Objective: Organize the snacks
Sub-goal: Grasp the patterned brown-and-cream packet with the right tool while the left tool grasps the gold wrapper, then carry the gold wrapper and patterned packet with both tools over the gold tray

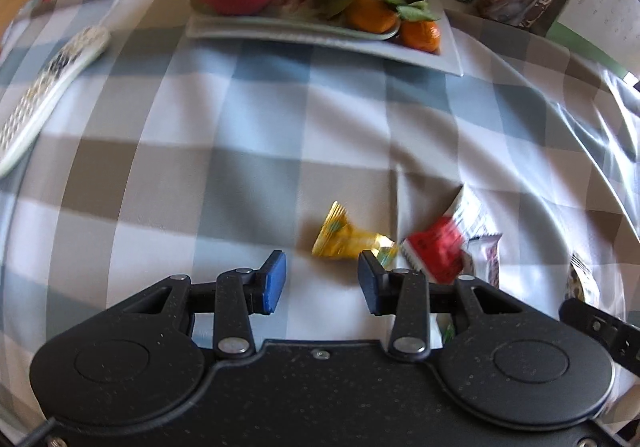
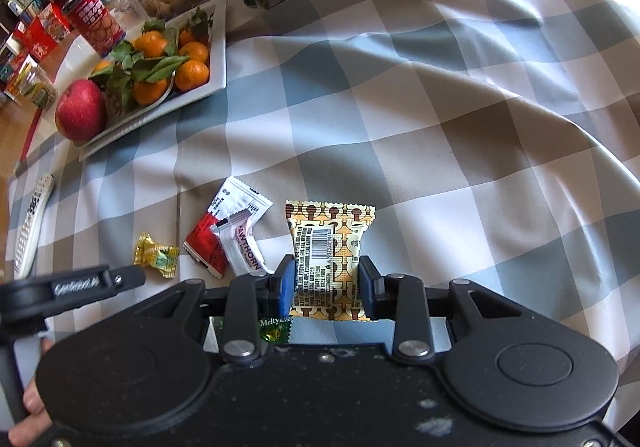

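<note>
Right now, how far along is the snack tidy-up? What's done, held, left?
Done: nothing looks sorted yet. In hand: the right gripper is shut on the brown patterned snack packet. The left gripper is open and empty near the gold candy. Left: that candy, the red packet, the white hawthorn packet and the white sachet lie loose on the checked cloth.

One apple (image 2: 81, 109), one remote (image 2: 32, 223) — five wrapped snacks (image 2: 330, 247).

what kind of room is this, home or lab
Most likely a home dining or living room: a grey-and-white checked tablecloth, a white rectangular fruit tray with mandarins and a red apple, and a white TV remote.
</note>
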`<state>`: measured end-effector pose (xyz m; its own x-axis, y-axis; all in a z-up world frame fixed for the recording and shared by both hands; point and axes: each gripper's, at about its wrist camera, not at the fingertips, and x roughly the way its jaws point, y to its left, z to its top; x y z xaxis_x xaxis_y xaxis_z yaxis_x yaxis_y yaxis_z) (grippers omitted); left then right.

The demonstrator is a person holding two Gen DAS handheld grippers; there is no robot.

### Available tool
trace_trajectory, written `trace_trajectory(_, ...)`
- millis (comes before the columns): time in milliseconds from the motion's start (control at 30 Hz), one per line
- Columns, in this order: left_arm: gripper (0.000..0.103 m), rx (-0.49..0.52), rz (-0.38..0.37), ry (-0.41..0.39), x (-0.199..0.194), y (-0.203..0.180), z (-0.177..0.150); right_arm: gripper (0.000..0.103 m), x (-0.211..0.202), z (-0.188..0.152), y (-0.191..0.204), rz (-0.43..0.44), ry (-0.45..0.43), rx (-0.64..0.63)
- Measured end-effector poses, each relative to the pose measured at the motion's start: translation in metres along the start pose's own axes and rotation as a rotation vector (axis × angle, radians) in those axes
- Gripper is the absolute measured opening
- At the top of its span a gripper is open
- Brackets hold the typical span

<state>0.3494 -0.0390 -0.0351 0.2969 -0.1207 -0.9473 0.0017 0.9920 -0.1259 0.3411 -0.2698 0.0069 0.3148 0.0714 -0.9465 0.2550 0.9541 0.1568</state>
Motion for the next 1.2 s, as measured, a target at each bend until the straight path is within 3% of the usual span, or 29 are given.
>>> trace_trajectory(100, 0.060, 0.045, 0.027, -0.041, 0.001, -0.009, 0.003, 0.034, -0.002, 0.003, -0.005, 0.004, 0.002, 0.019)
trace_trajectory(533, 0.060, 0.170, 0.039, -0.042, 0.014, -0.028, 0.001, 0.034, -0.002, 0.004, -0.006, 0.008, 0.015, 0.034)
trace_trajectory(800, 0.059, 0.196, 0.034, -0.031, 0.023, -0.034, 0.004, 0.034, 0.002, 0.006, -0.004, 0.010, 0.031, 0.032)
trace_trajectory(1200, 0.043, 0.174, -0.017, -0.002, 0.022, -0.032, 0.003, 0.034, 0.006, 0.006, -0.006, 0.020, 0.056, 0.037)
